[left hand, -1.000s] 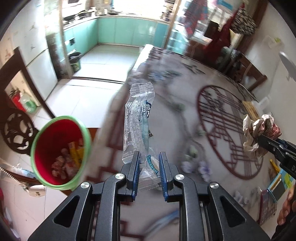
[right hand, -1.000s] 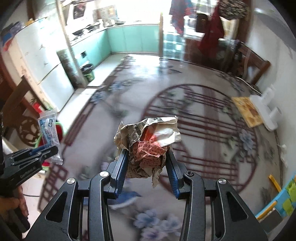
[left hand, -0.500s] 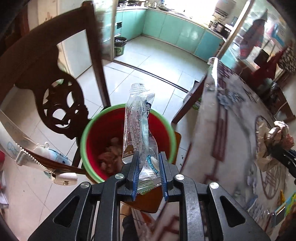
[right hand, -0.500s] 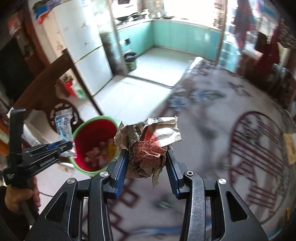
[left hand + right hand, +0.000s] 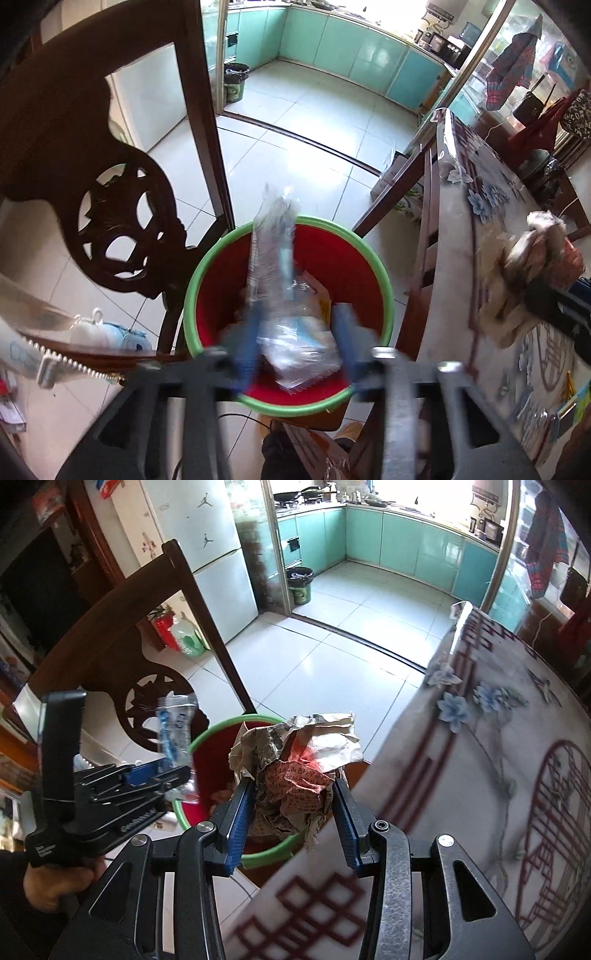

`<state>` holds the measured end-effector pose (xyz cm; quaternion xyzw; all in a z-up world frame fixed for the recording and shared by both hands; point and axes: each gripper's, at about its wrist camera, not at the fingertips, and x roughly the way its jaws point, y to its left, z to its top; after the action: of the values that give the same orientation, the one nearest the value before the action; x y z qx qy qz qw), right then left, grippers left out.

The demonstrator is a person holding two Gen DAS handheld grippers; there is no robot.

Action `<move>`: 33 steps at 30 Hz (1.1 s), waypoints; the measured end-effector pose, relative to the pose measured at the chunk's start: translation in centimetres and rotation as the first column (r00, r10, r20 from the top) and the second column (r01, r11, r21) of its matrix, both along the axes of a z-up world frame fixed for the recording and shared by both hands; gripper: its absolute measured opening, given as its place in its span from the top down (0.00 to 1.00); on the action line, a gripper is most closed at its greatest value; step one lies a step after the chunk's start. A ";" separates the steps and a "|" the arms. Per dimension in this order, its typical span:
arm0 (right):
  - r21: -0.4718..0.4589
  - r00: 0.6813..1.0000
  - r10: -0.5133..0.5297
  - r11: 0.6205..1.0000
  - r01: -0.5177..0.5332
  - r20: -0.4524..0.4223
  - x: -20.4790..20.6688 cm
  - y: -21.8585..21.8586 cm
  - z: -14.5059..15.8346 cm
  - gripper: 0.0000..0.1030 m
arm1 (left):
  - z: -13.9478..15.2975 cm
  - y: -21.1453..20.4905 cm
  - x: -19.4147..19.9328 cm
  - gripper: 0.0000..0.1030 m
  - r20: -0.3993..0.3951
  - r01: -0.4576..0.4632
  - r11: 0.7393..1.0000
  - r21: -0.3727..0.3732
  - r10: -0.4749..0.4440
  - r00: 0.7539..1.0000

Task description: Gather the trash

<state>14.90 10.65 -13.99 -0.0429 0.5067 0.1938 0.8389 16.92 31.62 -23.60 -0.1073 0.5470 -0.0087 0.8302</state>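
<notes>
Over the red bin with the green rim (image 5: 387,295) my left gripper (image 5: 295,339) is blurred and its jaws are opening. A clear plastic wrapper (image 5: 277,258) stands loose between them, with a gap to the right pad. The bin holds scraps at its bottom. In the right wrist view my right gripper (image 5: 292,823) holds a crumpled paper ball (image 5: 295,771) above the bin's near rim (image 5: 218,729) and the table edge. Its jaws are opening, but the paper still sits between the pads. The left gripper (image 5: 173,771) and wrapper (image 5: 173,727) show there at left.
A dark carved wooden chair (image 5: 92,166) stands close on the left of the bin. The table with a flowered cloth (image 5: 480,757) lies to the right. A hand (image 5: 55,882) grips the left tool. Beyond, on the tiled floor, are a kitchen bin (image 5: 300,583) and bottles (image 5: 184,635).
Both grippers swung left from above the table to the red bin. The left jaws have spread and freed the wrapper. The right jaws stand slightly wider around the paper ball.
</notes>
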 end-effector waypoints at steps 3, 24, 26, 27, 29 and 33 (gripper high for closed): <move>0.020 1.000 -0.015 1.000 0.015 0.013 0.0 0.4 0.4 0.32 | -0.3 -0.1 0.7 0.29 -0.010 0.015 1.000 0.022 -0.015 1.000; 0.074 0.912 -0.219 0.976 0.206 0.348 -8.8 -13.7 9.7 0.11 | 13.0 -15.4 -6.6 0.28 0.425 0.140 0.989 0.039 -0.143 0.894; 0.107 0.872 -0.236 0.972 0.210 0.428 -10.7 -15.9 11.0 0.00 | 15.5 -18.0 -8.7 0.24 0.512 0.152 0.988 0.019 -0.140 0.847; 0.136 0.834 -0.252 0.968 0.212 0.491 -12.1 -17.2 11.8 0.00 | 16.5 -19.0 -9.5 0.19 0.548 0.154 0.988 0.005 -0.131 0.826; 0.161 0.776 -0.271 0.963 0.218 0.570 -14.1 -19.2 12.8 0.00 | 18.1 -20.4 -11.1 0.15 0.605 0.150 0.988 -0.023 -0.106 0.789; 0.138 0.723 -0.313 0.946 0.293 0.616 -15.9 -22.7 13.6 0.00 | 21.4 -23.4 -13.8 0.15 0.691 0.125 0.990 -0.058 -0.051 0.721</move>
<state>-1.01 -12.01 -0.36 -0.0092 0.1934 0.0363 0.9804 3.13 8.21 -2.24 -0.1120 0.2035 -0.1148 0.9658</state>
